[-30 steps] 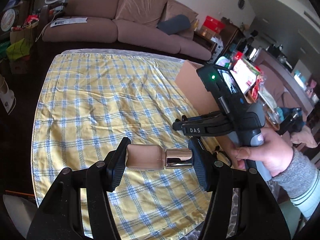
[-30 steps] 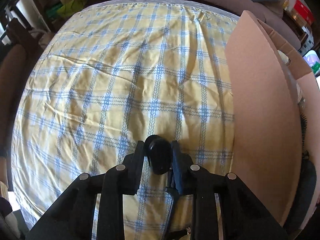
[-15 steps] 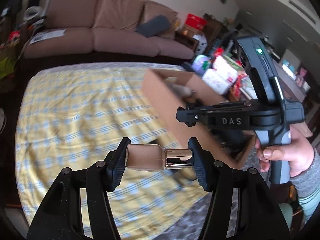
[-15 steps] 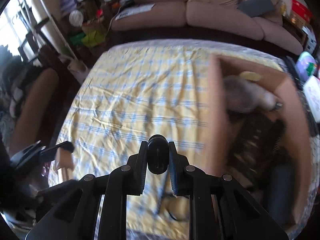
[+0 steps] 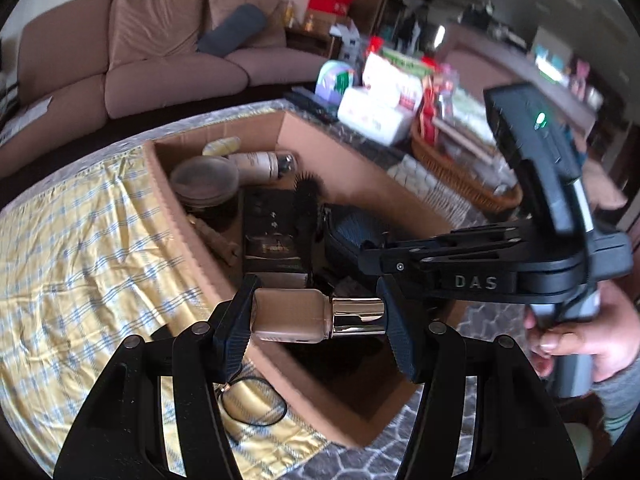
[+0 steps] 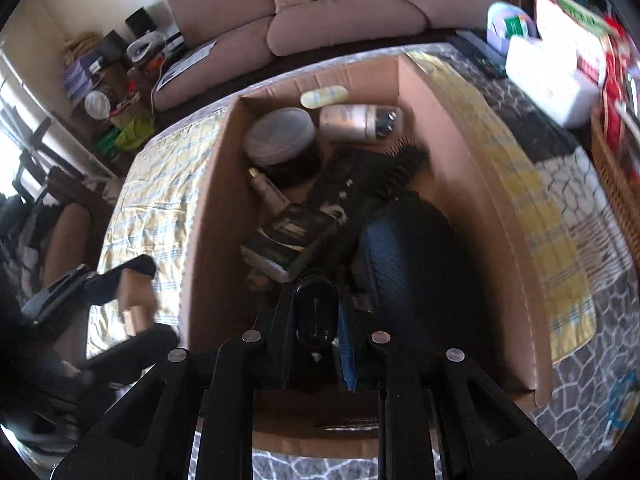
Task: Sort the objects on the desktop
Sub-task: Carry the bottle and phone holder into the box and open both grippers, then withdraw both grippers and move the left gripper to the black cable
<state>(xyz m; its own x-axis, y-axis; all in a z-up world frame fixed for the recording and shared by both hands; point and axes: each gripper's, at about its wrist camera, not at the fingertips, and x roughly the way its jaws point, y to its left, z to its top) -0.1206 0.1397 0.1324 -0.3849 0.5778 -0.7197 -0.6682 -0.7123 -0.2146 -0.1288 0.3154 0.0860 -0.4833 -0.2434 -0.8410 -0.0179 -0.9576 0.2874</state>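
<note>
Nearest to me, my left gripper [image 5: 318, 316] holds a foundation bottle [image 5: 292, 314] crosswise, one pad on its base and the other on the end of its chrome cap [image 5: 357, 317]. It hangs above the near corner of the cardboard box [image 5: 208, 256]. I judge the bottle to be glass: dense for its size, rigid, breakable, and slick on the cap. An end-to-end hold could slip there; the flat body sides would be safer. No label shows on it.

My right gripper [image 6: 316, 318] has its fingers drawn narrow around a small glossy black object [image 6: 316, 314], over the box's near end. I cannot identify it; it looks hard, smooth and light, so firm pinching suits it.

Deeper in the box lie a dark blue pouch [image 6: 404, 256], a black hairbrush [image 6: 400, 168], a lidded jar [image 6: 280, 136] and a lotion bottle [image 6: 356, 122].

The only legible writing is "DAS" on the right gripper's body in the left view. Print on a dark carton [image 5: 274, 240] is unreadable.
</note>
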